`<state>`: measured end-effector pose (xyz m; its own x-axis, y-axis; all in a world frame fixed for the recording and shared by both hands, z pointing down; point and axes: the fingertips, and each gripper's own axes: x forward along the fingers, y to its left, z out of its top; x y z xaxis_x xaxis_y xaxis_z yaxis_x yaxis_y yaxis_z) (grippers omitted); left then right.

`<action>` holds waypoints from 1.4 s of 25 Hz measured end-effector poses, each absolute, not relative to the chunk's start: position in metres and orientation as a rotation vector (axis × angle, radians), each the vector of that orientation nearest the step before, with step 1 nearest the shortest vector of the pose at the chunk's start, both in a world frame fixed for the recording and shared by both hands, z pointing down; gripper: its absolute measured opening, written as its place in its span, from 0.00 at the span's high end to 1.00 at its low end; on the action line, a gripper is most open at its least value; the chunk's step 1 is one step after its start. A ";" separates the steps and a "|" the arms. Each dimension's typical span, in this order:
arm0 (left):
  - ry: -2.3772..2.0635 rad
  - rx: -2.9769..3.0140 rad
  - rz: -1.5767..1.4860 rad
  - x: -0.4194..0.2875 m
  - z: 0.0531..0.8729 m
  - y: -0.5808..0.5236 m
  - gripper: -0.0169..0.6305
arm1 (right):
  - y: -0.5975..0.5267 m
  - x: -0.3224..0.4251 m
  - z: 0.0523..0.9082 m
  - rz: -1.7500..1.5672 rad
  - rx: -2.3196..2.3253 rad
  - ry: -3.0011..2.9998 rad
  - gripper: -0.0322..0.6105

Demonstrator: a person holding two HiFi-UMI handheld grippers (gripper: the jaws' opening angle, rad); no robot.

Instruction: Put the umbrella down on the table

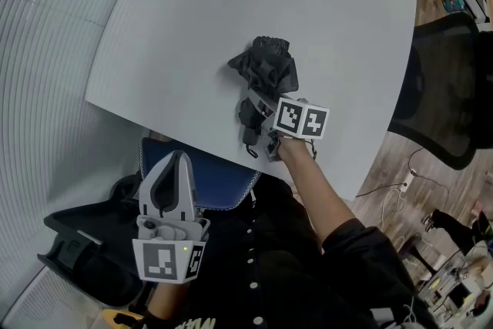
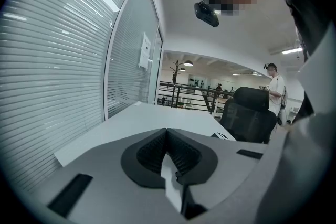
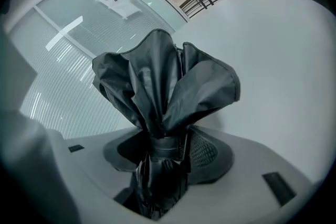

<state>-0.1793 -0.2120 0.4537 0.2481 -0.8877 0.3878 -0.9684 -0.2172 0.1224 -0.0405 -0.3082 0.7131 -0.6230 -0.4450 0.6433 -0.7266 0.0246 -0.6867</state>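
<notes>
A folded black umbrella hangs low over the white table, near its front edge. My right gripper is shut on the umbrella's lower body, just above the handle. In the right gripper view the crumpled canopy fans out past the right gripper, whose jaws close round the strapped part. Whether the cloth touches the tabletop I cannot tell. My left gripper is held off the table's near edge, shut and with nothing in it. Its ribbed pads meet in the left gripper view.
A black office chair stands at the table's right side. A blue chair back sits under the near edge by my left gripper. Glass walls with blinds run along the left. A person stands far off.
</notes>
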 end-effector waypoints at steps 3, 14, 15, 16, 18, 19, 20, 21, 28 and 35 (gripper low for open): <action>-1.704 2.187 0.333 -0.180 0.456 -0.213 0.95 | -0.309 -0.041 0.716 1.642 1.223 -2.047 0.58; -1.699 2.190 0.330 -0.180 0.455 -0.214 0.95 | -0.309 -0.042 0.716 1.601 1.233 -2.072 0.55; -1.699 2.190 0.331 -0.179 0.454 -0.214 0.95 | -0.309 -0.042 0.715 1.590 1.229 -2.076 0.53; -1.699 2.191 0.331 -0.178 0.454 -0.214 0.95 | -0.309 -0.043 0.715 1.585 1.220 -2.082 0.51; -1.697 2.197 0.330 -0.175 0.453 -0.214 0.95 | -0.308 -0.044 0.711 1.591 1.198 -2.101 0.47; -1.696 2.200 0.330 -0.174 0.452 -0.214 0.95 | -0.307 -0.043 0.710 1.591 1.191 -2.107 0.47; -1.695 2.204 0.329 -0.173 0.452 -0.214 0.95 | -0.307 -0.043 0.708 1.584 1.186 -2.112 0.47; -1.695 2.207 0.327 -0.172 0.450 -0.214 0.95 | -0.307 -0.042 0.707 1.575 1.184 -2.115 0.46; -1.699 2.237 0.314 -0.169 0.442 -0.216 0.95 | -0.303 -0.036 0.699 1.505 1.166 -2.145 0.45; -1.702 2.272 0.288 -0.165 0.431 -0.216 0.95 | -0.295 -0.018 0.685 1.379 1.138 -2.188 0.46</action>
<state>-0.1649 -0.2162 0.4310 0.2831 -0.9016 0.3271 -0.9590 -0.2618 0.1085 -0.0180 -0.2949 0.6850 -0.6342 -0.4567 0.6239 -0.7599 0.2195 -0.6119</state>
